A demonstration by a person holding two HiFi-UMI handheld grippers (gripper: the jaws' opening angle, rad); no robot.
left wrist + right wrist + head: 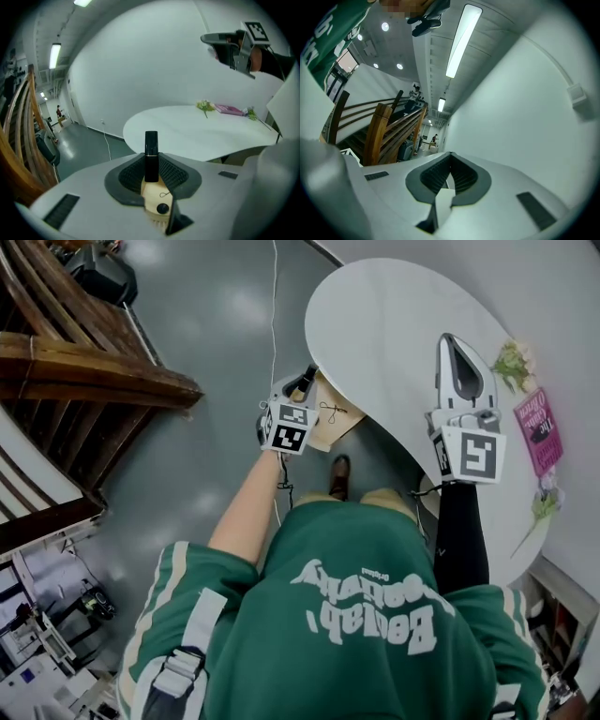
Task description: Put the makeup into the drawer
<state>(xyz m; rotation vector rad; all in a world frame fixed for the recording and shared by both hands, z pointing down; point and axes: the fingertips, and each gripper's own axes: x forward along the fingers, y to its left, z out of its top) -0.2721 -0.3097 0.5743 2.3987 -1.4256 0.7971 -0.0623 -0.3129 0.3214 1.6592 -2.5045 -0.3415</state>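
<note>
A slim black makeup tube (151, 145) stands upright between the pads of my left gripper (151, 163), which is shut on it. In the head view my left gripper (298, 390) hangs beside the near left edge of the white oval table (384, 324), with the tube (307, 377) at its tip. Right under it is a light wooden drawer front (158, 199) with a black knob, also visible from above (330, 416). My right gripper (448, 339) is held over the table, jaws together and empty (450, 157). It also shows high at the right (209, 38).
Sprigs of flowers (511, 362) and a pink booklet (537, 430) lie along the table's right edge. A wooden staircase (84, 362) rises at the left. A thin cable (275, 296) runs across the grey floor. The person's shoe (339, 474) shows below the table edge.
</note>
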